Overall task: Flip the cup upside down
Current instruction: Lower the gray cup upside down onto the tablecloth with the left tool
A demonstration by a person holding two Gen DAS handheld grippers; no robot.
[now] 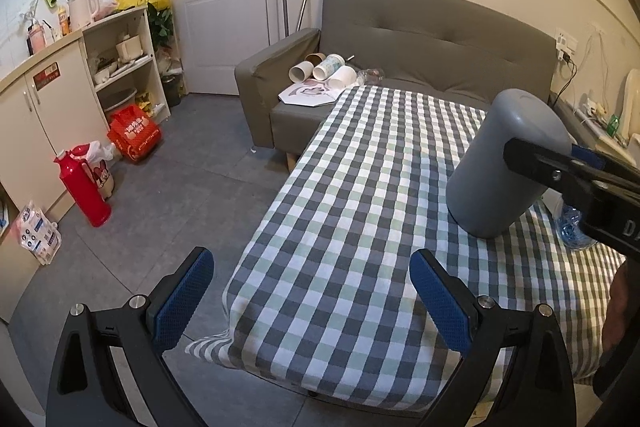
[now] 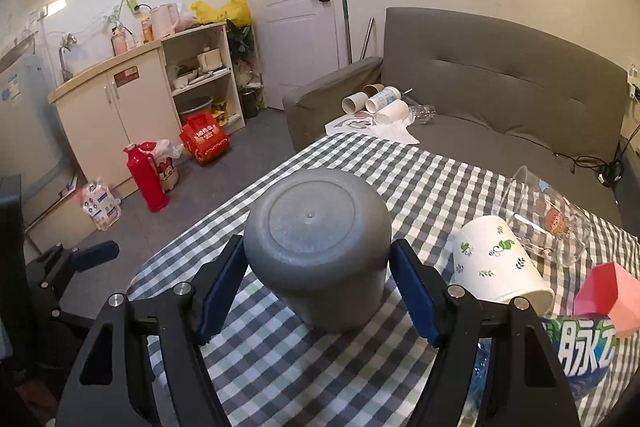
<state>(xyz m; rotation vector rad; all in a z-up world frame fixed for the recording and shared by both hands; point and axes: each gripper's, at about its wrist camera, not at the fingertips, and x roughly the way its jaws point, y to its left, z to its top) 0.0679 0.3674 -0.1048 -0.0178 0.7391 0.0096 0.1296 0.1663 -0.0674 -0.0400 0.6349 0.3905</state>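
Note:
A grey plastic cup (image 2: 320, 247) stands base up, slightly tilted, on the checked tablecloth (image 2: 280, 367). My right gripper (image 2: 318, 287) is shut on its sides, blue pads (image 2: 224, 287) pressed against both walls. In the left wrist view the same cup (image 1: 504, 163) sits at the right with the right gripper's finger (image 1: 560, 171) across it. My left gripper (image 1: 312, 299) is open and empty, hovering over the table's near left edge, well away from the cup.
A white paper cup (image 2: 500, 267) and a clear glass (image 2: 548, 215) lie on their sides right of the grey cup, with a pink box (image 2: 612, 299) and a bottle label (image 2: 580, 347). A grey sofa (image 1: 420, 39) with paper cups stands behind the table.

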